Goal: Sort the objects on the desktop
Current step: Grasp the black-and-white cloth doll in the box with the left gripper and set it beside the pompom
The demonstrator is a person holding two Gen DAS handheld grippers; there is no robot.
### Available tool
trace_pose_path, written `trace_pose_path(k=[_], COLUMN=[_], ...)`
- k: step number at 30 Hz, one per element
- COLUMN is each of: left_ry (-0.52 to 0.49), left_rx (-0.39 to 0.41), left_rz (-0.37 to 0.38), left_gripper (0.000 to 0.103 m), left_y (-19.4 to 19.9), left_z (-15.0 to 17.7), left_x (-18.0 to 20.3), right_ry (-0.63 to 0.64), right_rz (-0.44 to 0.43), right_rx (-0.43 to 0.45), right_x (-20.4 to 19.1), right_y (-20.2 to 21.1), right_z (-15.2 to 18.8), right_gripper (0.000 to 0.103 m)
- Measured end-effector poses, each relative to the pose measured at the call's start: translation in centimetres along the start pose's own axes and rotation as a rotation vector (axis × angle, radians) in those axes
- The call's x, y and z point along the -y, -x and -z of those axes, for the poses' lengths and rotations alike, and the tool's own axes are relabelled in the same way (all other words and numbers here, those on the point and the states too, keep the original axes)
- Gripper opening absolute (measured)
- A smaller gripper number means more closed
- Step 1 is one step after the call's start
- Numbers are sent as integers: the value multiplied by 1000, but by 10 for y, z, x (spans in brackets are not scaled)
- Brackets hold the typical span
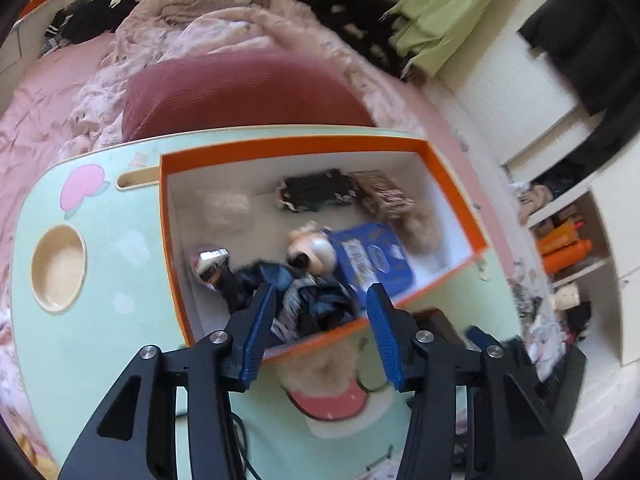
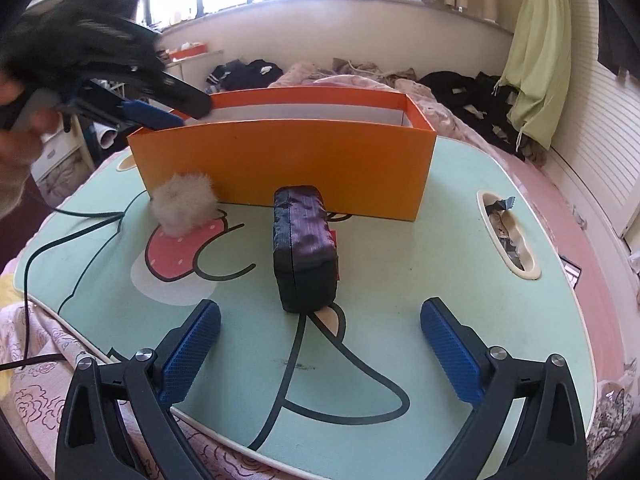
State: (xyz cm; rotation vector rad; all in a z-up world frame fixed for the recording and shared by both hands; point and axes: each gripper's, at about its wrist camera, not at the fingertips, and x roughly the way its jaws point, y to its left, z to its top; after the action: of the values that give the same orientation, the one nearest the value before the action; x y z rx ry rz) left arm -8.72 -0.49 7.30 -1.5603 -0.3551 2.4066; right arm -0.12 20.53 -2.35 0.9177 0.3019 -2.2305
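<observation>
While right gripper (image 2: 320, 344) fingers stood wide apart, empty, short of pouch (image 2: 305, 248) on counter (image 2: 420, 280), left gripper (image 1: 320, 320) fingers, partly closed, empty, hovered over box (image 1: 452, 184). Risks: off-centre grasp tipping pouch; pompom (image 2: 185, 204) beside box overlooked.

In the right wrist view the box (image 2: 280, 164) stands on the worktop (image 2: 440, 264) at frame centre, the pouch (image 2: 304, 248) before it, the fluffy ball (image 2: 184, 204) against its lower left corner, the bed (image 2: 400, 84) behind; a slot (image 2: 532, 268) sits at right
</observation>
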Motion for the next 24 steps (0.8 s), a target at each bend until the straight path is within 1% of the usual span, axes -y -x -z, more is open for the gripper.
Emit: trace_pose_path(k=[2, 4, 6, 11, 14, 16, 18, 19, 20, 22, 23, 24], left_ry=[-10, -11, -53, -149, -166, -177, -190, -190, -181, -164, -160, -163], left_rx=[-28, -80, -110, -135, -141, -118, -88, -72, -43, 14, 63, 91], left_rz=[-44, -67, -84, -151, -119, -112, -89, -71, -40, 17, 66, 87], left_gripper=[49, 49, 49, 49, 28, 24, 19, 16, 9, 9, 9, 9], left_y=[-10, -21, -23, -32, -31, -27, -20, -15, -4, 16, 35, 43], left_z=[-7, -8, -8, -11, -12, -11, -9, -9, -10, -10, -8, -9], left_x=[1, 3, 9, 20, 21, 22, 24, 25, 25, 26, 28, 30], right_ry=[1, 1, 4, 8, 8, 8, 7, 9, 9, 9, 9, 9], right_rz=[0, -1, -2, -8, -8, -9, -9, -10, -10, -10, -10, -9], right_rx=[1, 0, 2, 2, 2, 3, 3, 2, 2, 3, 2, 3], right_x=[1, 1, 1, -2, -3, -3, -3, -3, -3, -3, -3, -3], right_y=[0, 0, 1, 2, 2, 2, 2, 2, 2, 2, 2, 2], right_z=[0, 0, 0, -2, -2, -2, -2, -2, -2, -2, -2, -2], right_gripper=[100, 100, 100, 101, 101, 101, 101, 101, 101, 101, 101, 101])
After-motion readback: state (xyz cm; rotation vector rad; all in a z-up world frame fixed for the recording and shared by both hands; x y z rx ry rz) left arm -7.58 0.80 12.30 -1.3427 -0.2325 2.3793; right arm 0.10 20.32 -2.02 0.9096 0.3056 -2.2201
